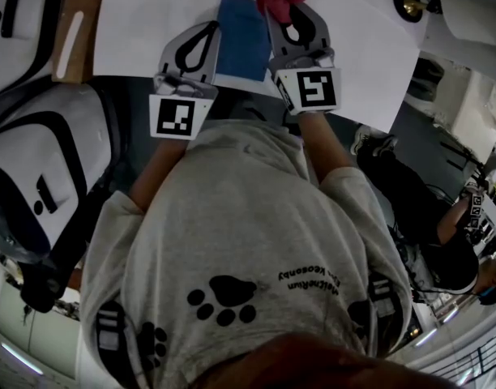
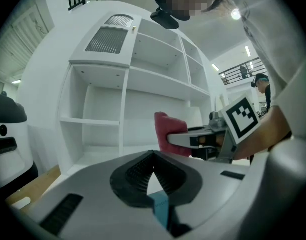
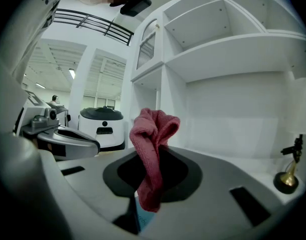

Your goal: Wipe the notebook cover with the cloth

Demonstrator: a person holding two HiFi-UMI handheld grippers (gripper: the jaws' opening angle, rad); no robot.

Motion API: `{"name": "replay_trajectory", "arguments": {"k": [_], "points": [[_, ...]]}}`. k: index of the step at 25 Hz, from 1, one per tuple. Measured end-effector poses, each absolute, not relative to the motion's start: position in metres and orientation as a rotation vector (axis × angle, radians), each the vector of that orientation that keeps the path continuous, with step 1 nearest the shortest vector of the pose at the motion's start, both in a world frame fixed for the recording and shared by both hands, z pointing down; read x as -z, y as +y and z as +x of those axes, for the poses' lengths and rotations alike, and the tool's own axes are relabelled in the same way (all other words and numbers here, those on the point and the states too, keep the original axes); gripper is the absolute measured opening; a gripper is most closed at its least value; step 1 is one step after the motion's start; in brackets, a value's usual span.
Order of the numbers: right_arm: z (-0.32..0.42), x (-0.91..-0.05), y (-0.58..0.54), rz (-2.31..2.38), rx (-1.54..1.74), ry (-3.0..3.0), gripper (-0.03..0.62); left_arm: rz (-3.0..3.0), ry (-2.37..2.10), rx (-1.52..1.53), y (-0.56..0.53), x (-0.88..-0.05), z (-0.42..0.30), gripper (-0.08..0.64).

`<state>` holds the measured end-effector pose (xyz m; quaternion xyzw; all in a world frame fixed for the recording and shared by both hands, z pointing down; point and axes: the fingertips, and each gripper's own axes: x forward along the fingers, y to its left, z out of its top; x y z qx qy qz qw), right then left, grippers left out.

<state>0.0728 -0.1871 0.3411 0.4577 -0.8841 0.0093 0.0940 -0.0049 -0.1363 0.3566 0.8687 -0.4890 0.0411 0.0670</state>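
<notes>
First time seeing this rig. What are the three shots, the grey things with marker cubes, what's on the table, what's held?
No robot: a person holds a two-jaw gripper in each hand. The head view looks down from the person's head; the other two come from cameras riding on each gripper. A blue notebook lies on the white table. The right gripper is shut on a red cloth. The left gripper is shut and empty, at the notebook's left edge.

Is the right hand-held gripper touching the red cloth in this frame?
Touching. The right gripper view shows the red cloth pinched between the jaws of the right hand-held gripper, with its free end bunched up beyond the jaw tips.
</notes>
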Motion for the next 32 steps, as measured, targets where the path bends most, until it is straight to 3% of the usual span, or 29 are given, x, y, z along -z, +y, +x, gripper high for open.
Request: {"name": "replay_trajectory", "arguments": {"k": [32], "points": [[0.031,-0.474,-0.197,0.724,-0.162,-2.339,0.063,2.468,-1.322,-0.460,-0.092,-0.493,-0.023,0.012]]}}
